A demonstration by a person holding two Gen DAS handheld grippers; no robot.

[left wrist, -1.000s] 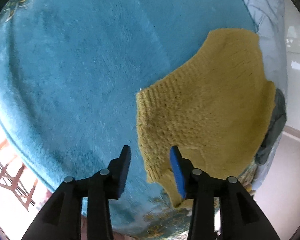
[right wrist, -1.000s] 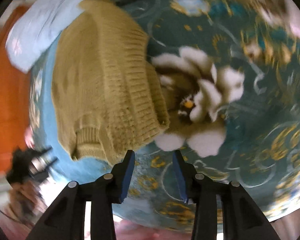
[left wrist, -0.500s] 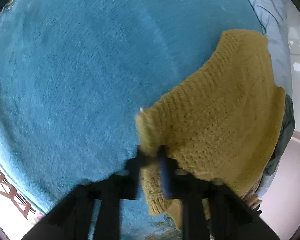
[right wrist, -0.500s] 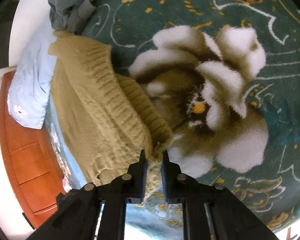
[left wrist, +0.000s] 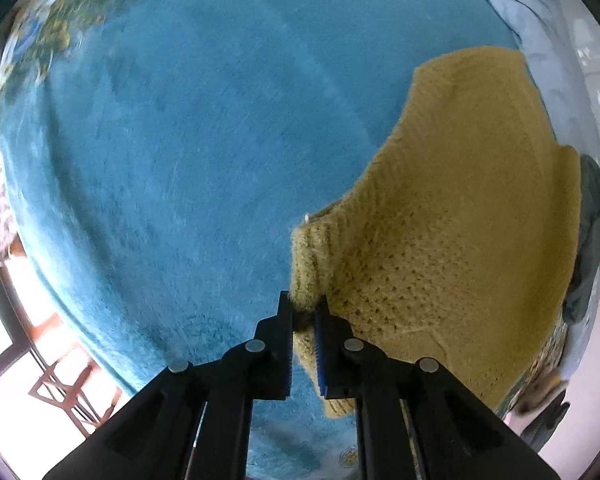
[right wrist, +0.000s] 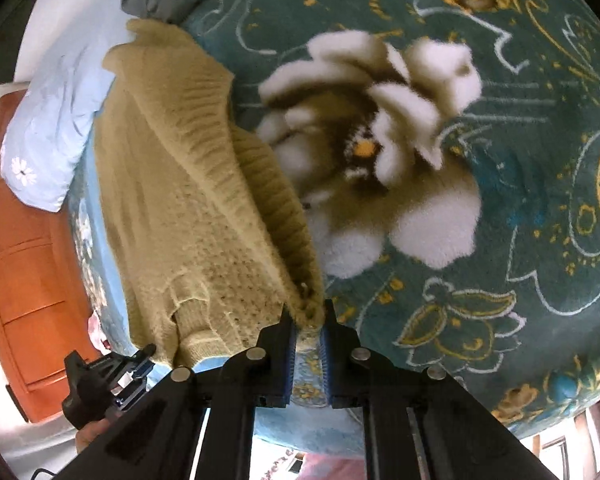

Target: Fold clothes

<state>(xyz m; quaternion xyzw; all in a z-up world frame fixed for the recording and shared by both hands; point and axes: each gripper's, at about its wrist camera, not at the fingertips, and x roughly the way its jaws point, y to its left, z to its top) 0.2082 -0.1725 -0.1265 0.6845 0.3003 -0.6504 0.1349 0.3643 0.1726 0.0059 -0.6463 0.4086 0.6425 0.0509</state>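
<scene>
Both tongs, left (left wrist: 305, 312) and right (right wrist: 308, 320), clenched on sweater (left wrist: 452, 240) corners. Fold step starting; next: lift together, carry edge across.

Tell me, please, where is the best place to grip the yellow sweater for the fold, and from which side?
Probably at its ribbed edge corners, coming from the near edge of the bed. The sweater lies flat on the blanket, and only that thick rib offers a rim to pinch. The left gripper and right gripper are each shut on such a corner.
</scene>
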